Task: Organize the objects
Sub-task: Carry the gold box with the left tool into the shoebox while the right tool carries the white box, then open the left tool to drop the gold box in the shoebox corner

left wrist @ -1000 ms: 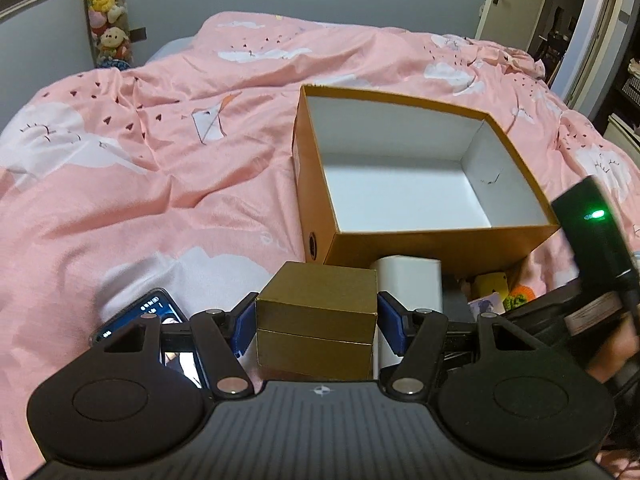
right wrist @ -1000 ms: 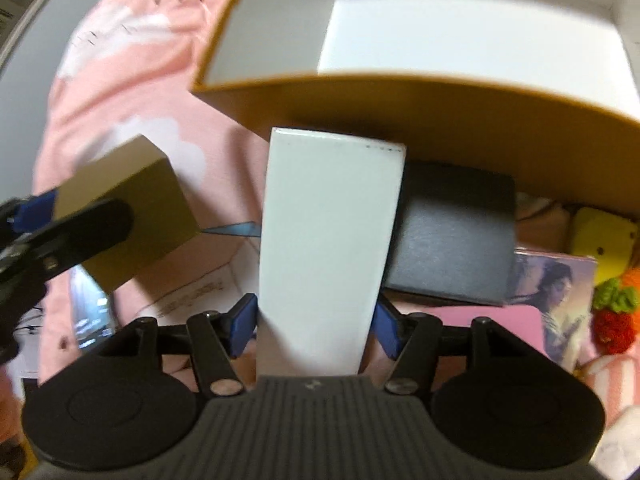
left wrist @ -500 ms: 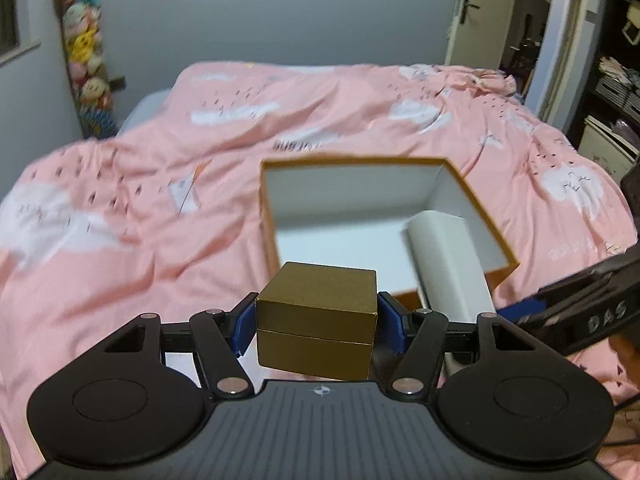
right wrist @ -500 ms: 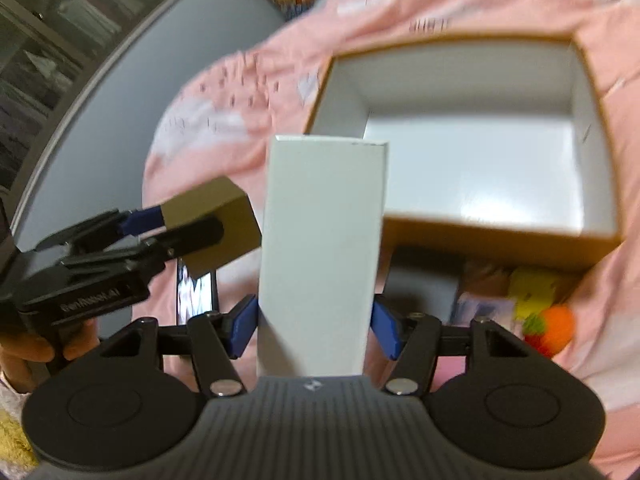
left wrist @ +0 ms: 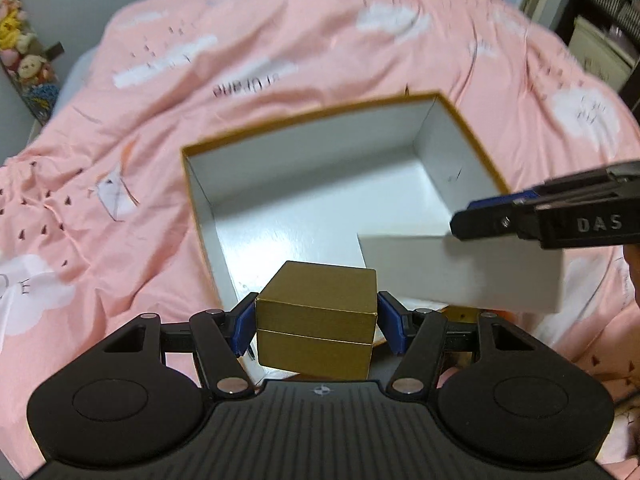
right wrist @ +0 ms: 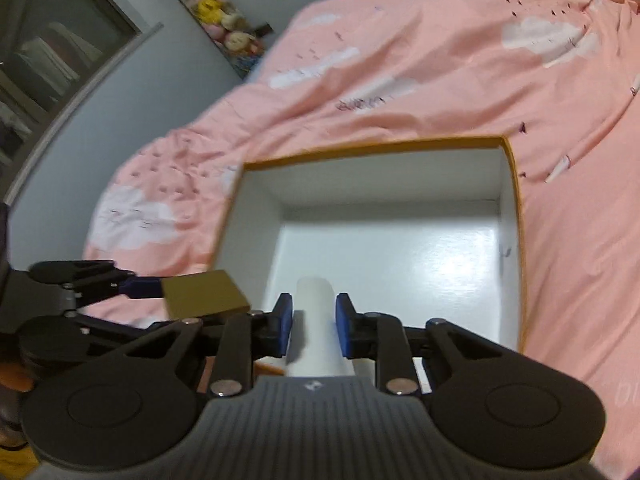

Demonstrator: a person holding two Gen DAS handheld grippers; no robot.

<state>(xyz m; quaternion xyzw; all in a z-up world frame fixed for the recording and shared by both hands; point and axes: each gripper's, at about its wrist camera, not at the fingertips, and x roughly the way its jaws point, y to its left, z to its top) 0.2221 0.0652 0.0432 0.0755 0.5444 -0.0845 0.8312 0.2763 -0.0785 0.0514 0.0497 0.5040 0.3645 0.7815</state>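
My left gripper is shut on a small gold box and holds it above the near rim of a large open orange box with a white inside. My right gripper is shut on a long white box, held over the same box's near edge. In the left wrist view the white box comes in from the right with the right gripper's finger on it. In the right wrist view the gold box and left gripper are at the left.
The orange box lies on a bed with a pink cloud-print duvet. Plush toys hang on the far wall. Shelves stand at the right. Small items under the grippers are mostly hidden.
Both grippers have lifted their boxes from the bed and moved forward over the open orange box. The white box has turned, now seen end-on in the right wrist view.
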